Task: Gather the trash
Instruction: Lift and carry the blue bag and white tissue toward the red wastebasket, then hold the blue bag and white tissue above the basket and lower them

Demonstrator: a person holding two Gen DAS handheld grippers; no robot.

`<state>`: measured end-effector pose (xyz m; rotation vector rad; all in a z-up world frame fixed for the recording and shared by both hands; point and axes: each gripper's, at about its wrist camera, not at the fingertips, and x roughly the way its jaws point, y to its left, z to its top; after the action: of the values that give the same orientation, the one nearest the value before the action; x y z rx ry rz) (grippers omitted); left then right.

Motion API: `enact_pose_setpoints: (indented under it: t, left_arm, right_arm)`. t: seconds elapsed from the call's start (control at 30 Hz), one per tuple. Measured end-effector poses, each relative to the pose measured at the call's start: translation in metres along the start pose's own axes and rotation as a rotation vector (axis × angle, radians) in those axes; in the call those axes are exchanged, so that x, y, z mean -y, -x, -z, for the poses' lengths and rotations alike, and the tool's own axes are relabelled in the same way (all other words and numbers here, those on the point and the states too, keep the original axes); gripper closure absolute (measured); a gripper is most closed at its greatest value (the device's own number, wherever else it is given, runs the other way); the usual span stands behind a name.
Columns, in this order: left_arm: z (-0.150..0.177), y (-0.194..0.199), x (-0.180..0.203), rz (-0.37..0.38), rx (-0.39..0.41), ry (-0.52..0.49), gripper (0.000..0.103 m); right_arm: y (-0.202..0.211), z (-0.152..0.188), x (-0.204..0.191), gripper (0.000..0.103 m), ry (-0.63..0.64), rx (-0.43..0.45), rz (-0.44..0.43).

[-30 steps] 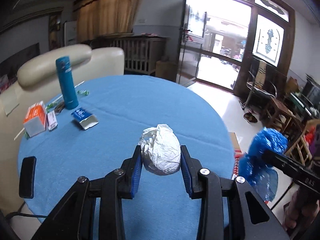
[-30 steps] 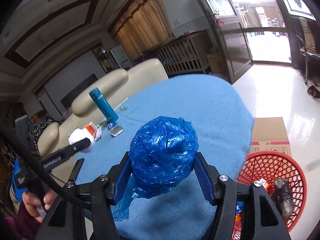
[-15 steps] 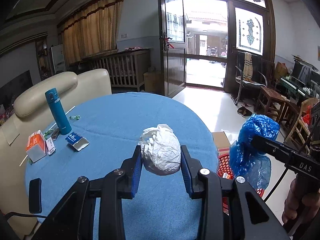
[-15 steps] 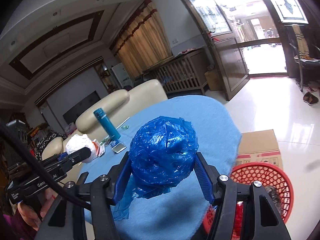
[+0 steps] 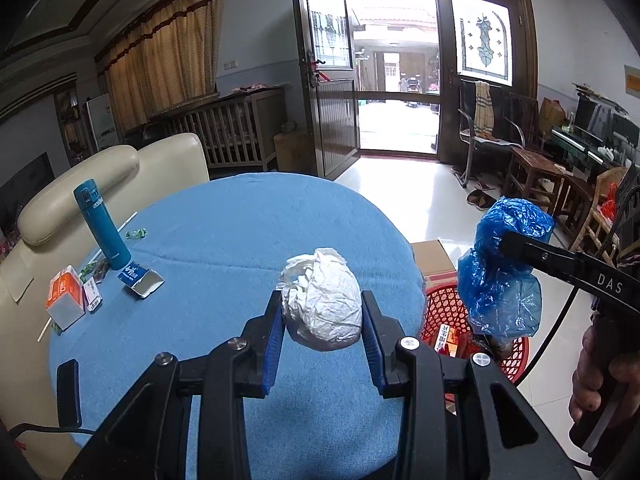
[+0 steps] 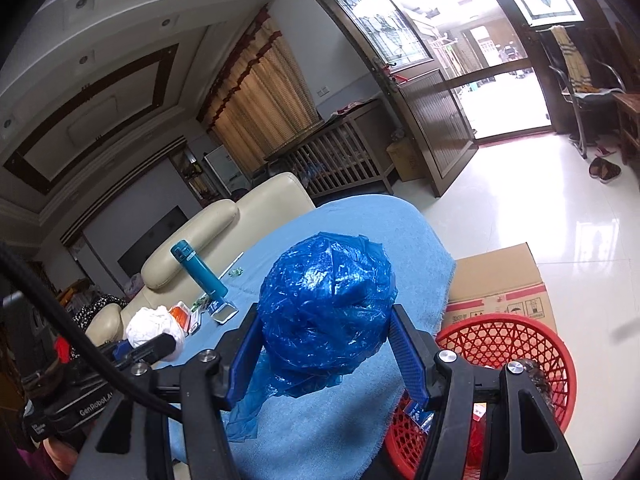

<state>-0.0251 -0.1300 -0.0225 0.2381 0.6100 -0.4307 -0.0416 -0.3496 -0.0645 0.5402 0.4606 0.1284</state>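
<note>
My left gripper (image 5: 322, 314) is shut on a crumpled white paper ball (image 5: 322, 300) and holds it above the blue tablecloth (image 5: 224, 240). My right gripper (image 6: 326, 326) is shut on a crumpled blue plastic bag (image 6: 326, 308), held over the table's right edge. The bag also shows in the left wrist view (image 5: 502, 272), above a red mesh basket (image 5: 448, 312). The basket (image 6: 508, 340) stands on the floor beside the table and holds some trash. The paper ball shows in the right wrist view (image 6: 154, 326) at the left.
On the table's left stand a teal flask (image 5: 102, 226), an open blue carton (image 5: 140, 278), an orange box (image 5: 66, 296) and small wrappers. A black phone (image 5: 68, 386) lies near the front edge. A cardboard box (image 6: 500, 280) sits behind the basket. A cream sofa (image 5: 100, 172) is beyond the table.
Both grippers have lifted and swung to the right, toward the table's right edge. The red basket has come into the left wrist view below the blue bag. Both grips are unchanged.
</note>
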Motion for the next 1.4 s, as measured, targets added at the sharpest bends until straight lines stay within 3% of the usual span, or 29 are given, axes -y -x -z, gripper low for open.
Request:
enact_pose_setpoints:
  t: [0.8, 0.97, 1.27, 1.4]
  left_arm:
    - [-0.002, 0.0, 0.001, 0.001, -0.005, -0.004, 0.065]
    - [-0.016, -0.005, 0.005, 0.02, -0.026, -0.01, 0.065]
    - [-0.072, 0.013, 0.018, -0.01, 0.079, -0.04, 0.065]
    - [-0.079, 0.02, 0.029, -0.017, 0.12, -0.064, 0.064]
  right_arm:
    - [0.005, 0.0, 0.007, 0.039, -0.022, 0.011, -0.012]
    - [0.01, -0.003, 0.01, 0.039, -0.023, 0.025, -0.007]
    - [0.056, -0.029, 0.017, 0.039, -0.025, 0.159, 0.011]
    - [0.062, -0.03, 0.025, 0.039, -0.043, 0.174, 0.024]
